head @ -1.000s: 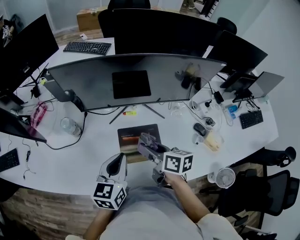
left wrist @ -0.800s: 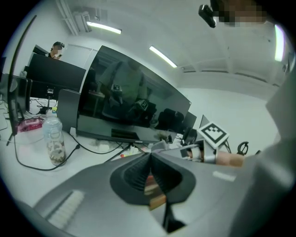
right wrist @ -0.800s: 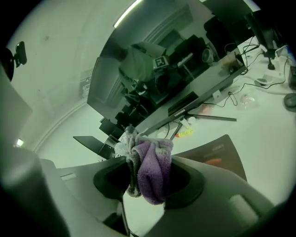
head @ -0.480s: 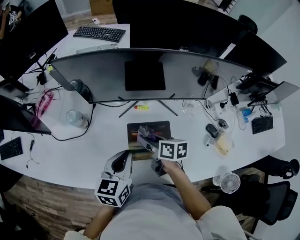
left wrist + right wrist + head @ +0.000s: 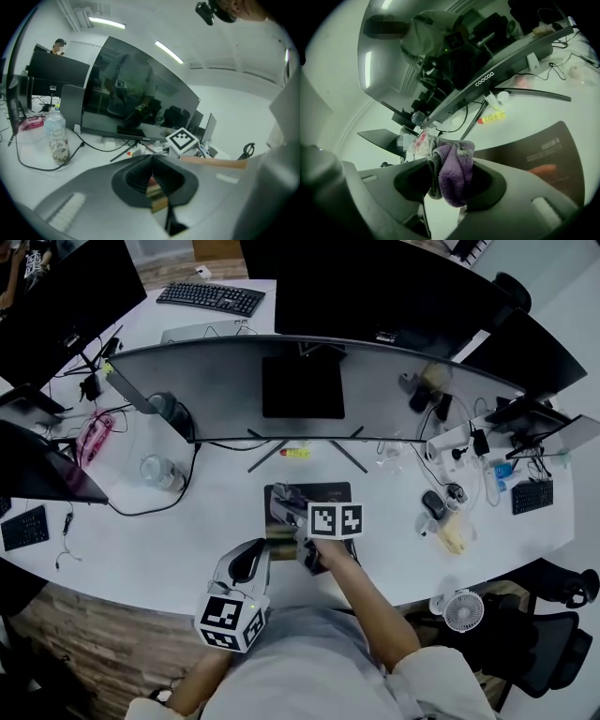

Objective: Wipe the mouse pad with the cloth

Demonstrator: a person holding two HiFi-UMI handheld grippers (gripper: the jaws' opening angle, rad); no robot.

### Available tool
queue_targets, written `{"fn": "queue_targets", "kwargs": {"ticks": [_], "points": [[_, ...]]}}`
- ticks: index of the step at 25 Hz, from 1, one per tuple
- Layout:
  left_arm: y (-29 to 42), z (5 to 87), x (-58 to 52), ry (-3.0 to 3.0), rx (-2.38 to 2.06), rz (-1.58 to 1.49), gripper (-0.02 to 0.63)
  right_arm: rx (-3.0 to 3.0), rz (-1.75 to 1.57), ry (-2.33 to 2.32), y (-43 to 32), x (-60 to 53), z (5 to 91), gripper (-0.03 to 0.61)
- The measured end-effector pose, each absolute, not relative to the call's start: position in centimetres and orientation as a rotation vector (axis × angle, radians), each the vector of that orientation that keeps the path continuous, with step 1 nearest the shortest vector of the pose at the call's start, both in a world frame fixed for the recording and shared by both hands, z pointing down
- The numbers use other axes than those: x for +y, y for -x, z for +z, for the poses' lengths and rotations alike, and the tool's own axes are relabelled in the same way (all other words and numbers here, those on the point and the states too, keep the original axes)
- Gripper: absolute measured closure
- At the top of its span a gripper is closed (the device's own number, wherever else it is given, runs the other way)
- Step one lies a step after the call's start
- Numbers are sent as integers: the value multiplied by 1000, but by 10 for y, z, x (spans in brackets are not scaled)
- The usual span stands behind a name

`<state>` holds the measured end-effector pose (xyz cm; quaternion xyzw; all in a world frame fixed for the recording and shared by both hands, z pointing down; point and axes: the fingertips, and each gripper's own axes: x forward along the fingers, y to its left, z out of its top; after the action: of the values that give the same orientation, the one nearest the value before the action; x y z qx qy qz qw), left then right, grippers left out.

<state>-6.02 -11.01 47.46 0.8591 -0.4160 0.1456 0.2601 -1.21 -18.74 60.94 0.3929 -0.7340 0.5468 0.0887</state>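
The right tongs are gripping the purple cloth just above the mouse pad, which is lying directly beneath and ahead. The left tongs, closed and empty, are hanging farther off, near the edge of the surface.

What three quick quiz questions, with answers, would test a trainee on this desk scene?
1. True or false: the right gripper is shut on the purple cloth.
2. The left gripper is: A shut and empty; B wide open; C shut on the cloth.
3. Fill in: in the head view, the right gripper reaches over the dark ___.
Key: 1 true; 2 A; 3 mouse pad.
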Motion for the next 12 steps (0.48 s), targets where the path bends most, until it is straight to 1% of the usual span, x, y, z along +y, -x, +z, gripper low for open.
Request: {"fn": "queue_targets", "kwargs": {"ticks": [12], "points": [[64, 473, -113, -2325, -1114, 389, 614, -2068, 1680, -1119, 25, -202, 651, 391]]}}
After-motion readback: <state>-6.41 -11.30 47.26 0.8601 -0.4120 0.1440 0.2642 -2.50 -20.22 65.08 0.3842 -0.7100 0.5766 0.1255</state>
